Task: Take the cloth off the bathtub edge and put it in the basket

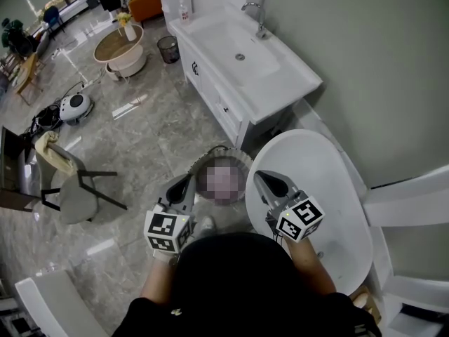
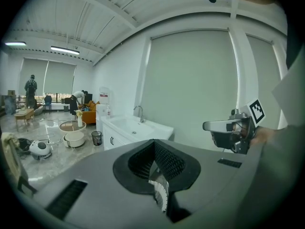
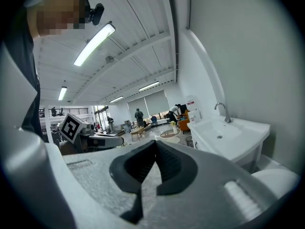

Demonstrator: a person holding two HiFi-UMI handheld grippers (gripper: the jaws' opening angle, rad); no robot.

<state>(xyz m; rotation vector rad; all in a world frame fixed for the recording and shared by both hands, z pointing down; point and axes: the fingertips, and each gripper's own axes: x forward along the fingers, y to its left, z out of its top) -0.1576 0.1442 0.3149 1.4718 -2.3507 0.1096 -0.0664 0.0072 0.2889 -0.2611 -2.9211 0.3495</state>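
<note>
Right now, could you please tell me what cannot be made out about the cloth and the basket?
Cloth: it shows in no view.
Basket contents: head view, a mosaic patch covers the inside, so whether anything lies in it cannot be told.
Bathtub near edge: head view, partly hidden by the person and the right gripper.

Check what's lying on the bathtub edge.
Nothing shows on the visible edge of the bathtub. The right gripper and the person's body cover its near side.
</note>
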